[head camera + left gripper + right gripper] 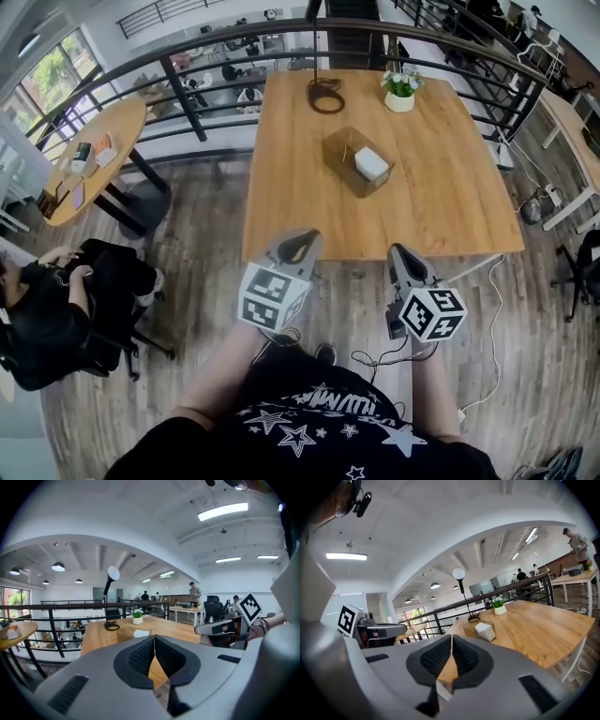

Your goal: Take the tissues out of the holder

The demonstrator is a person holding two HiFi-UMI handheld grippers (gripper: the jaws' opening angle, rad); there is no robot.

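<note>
Facing the desk (441, 187) from its near edge, the head view shows two grippers: left gripper (298, 246) and right gripper (405, 258), both short of that edge, probably lined up for the reach. One holder (345, 150) sits mid-desk, towards the far edge, with one white block of tissues (371, 163) inside. One lamp base (325, 96) and one potted plant (400, 92) stand at the far edge.

Left gripper view: the left gripper (154, 641) is clenched on nothing; holder (125, 633) and tissues (140, 633) lie well ahead.

Right gripper view: the right gripper (451, 644) is likewise clenched and empty. The holder (472, 625) is open-topped, so the tissues (485, 631) look accessible from above.
</note>
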